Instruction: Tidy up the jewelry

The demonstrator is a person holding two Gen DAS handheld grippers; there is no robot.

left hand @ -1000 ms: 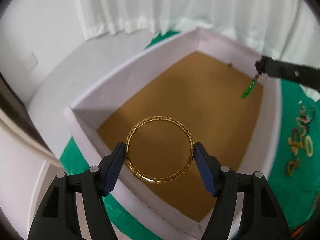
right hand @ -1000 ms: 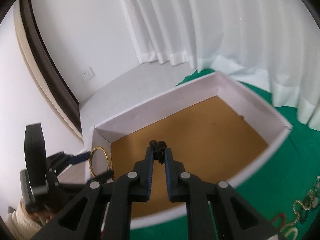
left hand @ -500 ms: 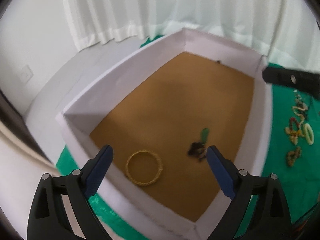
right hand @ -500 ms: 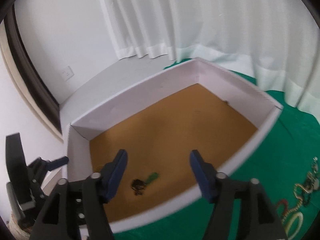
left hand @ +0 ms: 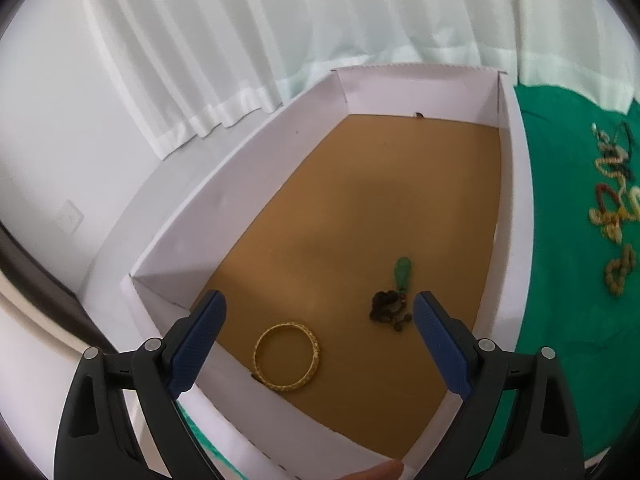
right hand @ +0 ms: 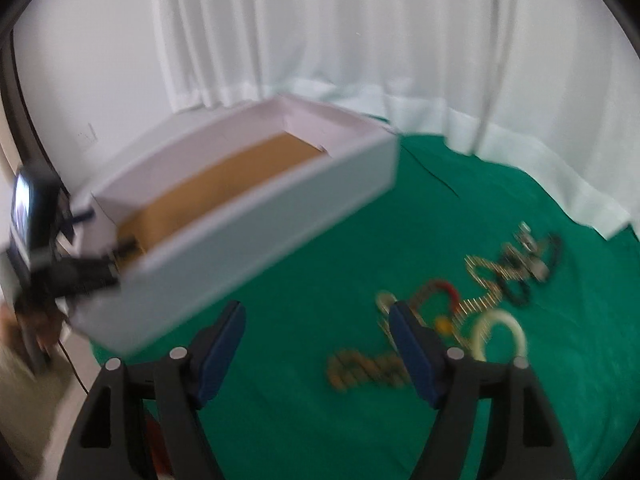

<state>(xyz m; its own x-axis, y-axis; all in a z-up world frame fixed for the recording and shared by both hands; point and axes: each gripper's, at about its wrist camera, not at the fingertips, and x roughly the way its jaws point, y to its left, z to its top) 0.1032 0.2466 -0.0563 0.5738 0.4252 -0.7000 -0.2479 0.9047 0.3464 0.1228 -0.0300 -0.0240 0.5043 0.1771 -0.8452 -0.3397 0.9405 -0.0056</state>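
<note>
Jewelry lies in two places: a gold bangle point(left hand: 287, 356) and a green pendant point(left hand: 402, 273) rest apart on the brown floor of a white box point(left hand: 248, 164). More pieces point(right hand: 480, 300) sit blurred on green cloth point(right hand: 320, 300). Left gripper point(left hand: 319, 320) and right gripper point(right hand: 317, 328) both gape, holding nothing.

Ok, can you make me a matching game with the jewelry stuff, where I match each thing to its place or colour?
Things:
1. gold bangle
2. green pendant
3. white ring
4. box

Matches:
A. lies on the green cloth, outside the box
B. white walls, brown floor
C. in the box, near the front wall
D. in the box, tied to a dark cord bundle

Pairs: 1-C, 2-D, 3-A, 4-B
</note>
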